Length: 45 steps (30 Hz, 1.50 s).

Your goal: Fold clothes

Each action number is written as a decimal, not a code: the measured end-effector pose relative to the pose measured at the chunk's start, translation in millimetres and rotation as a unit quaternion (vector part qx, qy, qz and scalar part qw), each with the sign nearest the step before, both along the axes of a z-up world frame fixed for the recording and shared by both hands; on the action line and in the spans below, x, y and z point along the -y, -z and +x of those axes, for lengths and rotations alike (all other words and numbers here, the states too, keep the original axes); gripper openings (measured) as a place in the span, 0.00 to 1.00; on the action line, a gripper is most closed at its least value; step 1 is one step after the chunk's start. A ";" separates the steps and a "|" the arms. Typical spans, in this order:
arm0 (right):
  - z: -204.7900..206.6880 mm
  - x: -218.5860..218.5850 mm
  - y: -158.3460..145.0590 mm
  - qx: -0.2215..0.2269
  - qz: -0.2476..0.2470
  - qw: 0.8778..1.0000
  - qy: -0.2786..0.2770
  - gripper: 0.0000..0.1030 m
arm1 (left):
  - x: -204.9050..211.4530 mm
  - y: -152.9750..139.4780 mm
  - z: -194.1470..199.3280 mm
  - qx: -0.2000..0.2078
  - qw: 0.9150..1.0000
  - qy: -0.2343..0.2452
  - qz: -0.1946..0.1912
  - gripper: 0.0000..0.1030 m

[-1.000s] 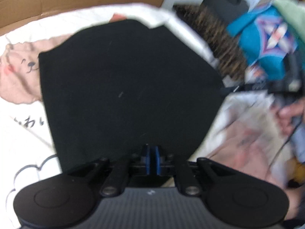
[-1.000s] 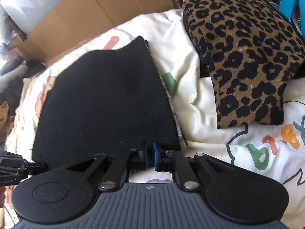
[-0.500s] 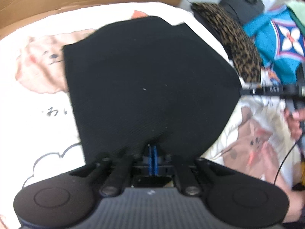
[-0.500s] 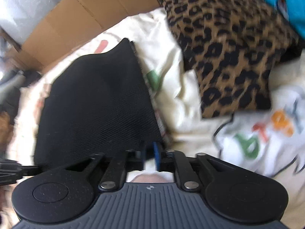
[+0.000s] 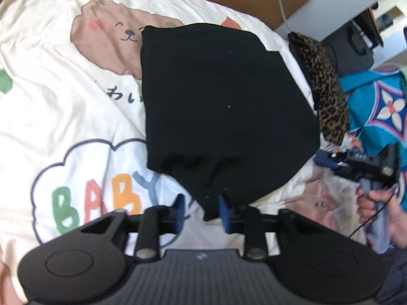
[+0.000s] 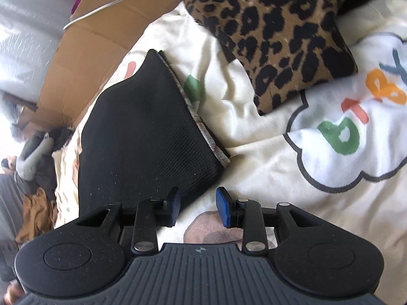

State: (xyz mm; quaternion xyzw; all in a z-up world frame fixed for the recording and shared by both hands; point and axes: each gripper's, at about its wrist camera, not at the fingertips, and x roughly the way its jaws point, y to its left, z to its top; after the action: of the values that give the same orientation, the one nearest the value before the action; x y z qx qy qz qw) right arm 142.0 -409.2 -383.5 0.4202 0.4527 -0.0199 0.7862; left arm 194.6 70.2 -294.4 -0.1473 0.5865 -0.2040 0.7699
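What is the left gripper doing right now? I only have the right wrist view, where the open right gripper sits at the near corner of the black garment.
Observer: The left gripper is open, with a bunched corner of the black garment between its fingers.
Reviewer: Does the garment lie flat otherwise?
Observer: Mostly. It wrinkles only near that corner, and its far side covers part of a bear print on the blanket.
Reviewer: Who holds my right gripper?
Observer: A bare hand grips the handle of the right gripper, with a thin black cable trailing below.
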 end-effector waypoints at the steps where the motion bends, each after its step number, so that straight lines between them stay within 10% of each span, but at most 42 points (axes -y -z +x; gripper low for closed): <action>1: -0.1 1.1 2.6 0.000 0.009 1.000 0.006 0.37 | 0.6 1.9 0.0 -0.002 1.000 -0.001 -0.008 0.48; 10: 1.4 13.4 21.8 0.008 0.073 0.995 0.060 0.38 | -5.0 41.1 -3.8 -0.059 0.994 -0.037 -0.087 0.42; 17: -0.5 19.4 23.8 0.032 0.097 0.991 0.082 0.28 | -13.4 40.6 -11.8 -0.053 0.992 -0.048 -0.104 0.13; 29: 4.3 20.5 47.5 0.044 0.151 0.981 0.113 0.31 | -25.6 60.7 -6.5 -0.109 0.977 -0.104 -0.148 0.20; 33: 1.2 20.5 45.0 0.059 0.148 0.982 0.105 0.08 | -25.1 56.8 -9.3 -0.106 0.980 -0.101 -0.133 0.10; 45: 0.2 20.5 56.2 0.063 0.172 0.977 0.113 0.17 | -20.9 71.1 -10.2 -0.082 0.989 -0.079 -0.099 0.17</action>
State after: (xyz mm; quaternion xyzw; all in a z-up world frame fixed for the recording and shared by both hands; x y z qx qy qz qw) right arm 142.2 -429.6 -439.8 0.5976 0.3489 -0.0042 0.7219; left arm 184.4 91.1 -365.4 -0.2850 0.6110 -0.1864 0.7146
